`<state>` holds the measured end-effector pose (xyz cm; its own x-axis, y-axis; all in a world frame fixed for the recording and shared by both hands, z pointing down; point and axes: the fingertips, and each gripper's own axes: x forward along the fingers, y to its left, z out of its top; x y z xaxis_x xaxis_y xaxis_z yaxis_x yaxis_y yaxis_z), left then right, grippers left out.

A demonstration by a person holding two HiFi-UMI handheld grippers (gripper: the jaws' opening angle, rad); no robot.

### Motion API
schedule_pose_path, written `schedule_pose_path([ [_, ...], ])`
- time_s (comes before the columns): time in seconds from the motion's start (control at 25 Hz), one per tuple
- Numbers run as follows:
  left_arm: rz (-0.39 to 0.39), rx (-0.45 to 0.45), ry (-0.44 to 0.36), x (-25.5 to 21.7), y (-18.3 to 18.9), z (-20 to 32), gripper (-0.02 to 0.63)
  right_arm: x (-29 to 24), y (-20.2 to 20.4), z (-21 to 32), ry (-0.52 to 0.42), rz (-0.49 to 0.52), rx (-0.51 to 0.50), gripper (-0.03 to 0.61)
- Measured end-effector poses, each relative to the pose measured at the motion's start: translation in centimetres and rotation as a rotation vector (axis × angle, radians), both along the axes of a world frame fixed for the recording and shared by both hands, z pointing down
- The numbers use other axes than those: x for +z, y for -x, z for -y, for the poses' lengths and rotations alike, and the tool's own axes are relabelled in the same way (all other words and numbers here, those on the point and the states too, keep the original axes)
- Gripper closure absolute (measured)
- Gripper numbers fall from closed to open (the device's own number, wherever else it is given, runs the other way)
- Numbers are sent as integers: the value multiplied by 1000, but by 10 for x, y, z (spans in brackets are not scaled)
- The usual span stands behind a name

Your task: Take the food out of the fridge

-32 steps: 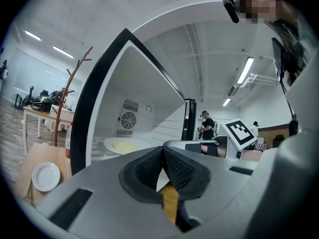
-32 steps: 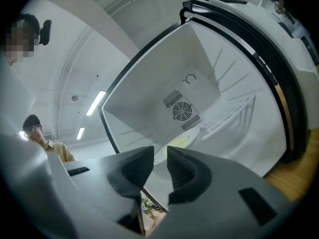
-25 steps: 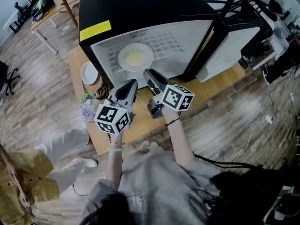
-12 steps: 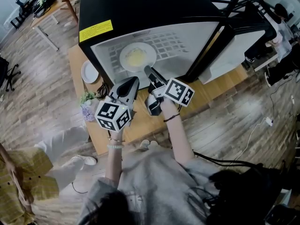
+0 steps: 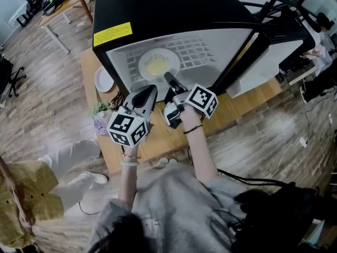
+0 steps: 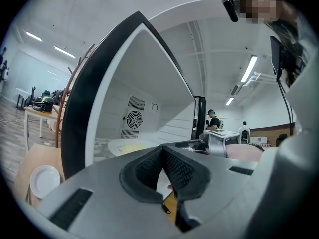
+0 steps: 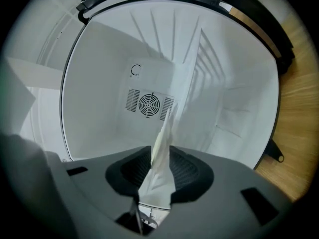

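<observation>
A black mini fridge (image 5: 158, 15) stands open on the wooden table (image 5: 247, 101). On its white shelf sits a white plate (image 5: 158, 65) with pale yellow food. My right gripper (image 5: 169, 79) reaches to the plate's near rim. In the right gripper view the plate (image 7: 167, 133) shows edge-on and its rim fills the gap of my right gripper (image 7: 158, 171), whose jaws are closing onto it. My left gripper (image 5: 150, 90) hangs just outside the fridge's front, left of the right one, shut with nothing in it. The left gripper view shows the plate (image 6: 124, 146) beyond my left gripper (image 6: 163, 151).
A small empty white plate (image 5: 103, 79) lies on the table left of the fridge. The fridge door (image 5: 274, 51) stands open to the right. A round fan grille (image 7: 149, 103) sits in the fridge's back wall. A person in yellow (image 5: 21, 194) stands at lower left.
My right gripper has moved in to the plate's rim and rolled over on its side. The left gripper has stayed where it was.
</observation>
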<state>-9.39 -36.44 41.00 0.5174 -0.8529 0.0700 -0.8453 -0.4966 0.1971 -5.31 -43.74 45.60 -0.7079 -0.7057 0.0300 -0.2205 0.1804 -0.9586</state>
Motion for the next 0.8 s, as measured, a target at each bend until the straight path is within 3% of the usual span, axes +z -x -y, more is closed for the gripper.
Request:
schedule_pose_path([
  [0.36,-2,-13,-8,-3,3,3,606,2,2,4,120,180,26,529],
  [0.8,6,-11,-13,-7,2,4,606,2,1,4,153,236,35,536],
])
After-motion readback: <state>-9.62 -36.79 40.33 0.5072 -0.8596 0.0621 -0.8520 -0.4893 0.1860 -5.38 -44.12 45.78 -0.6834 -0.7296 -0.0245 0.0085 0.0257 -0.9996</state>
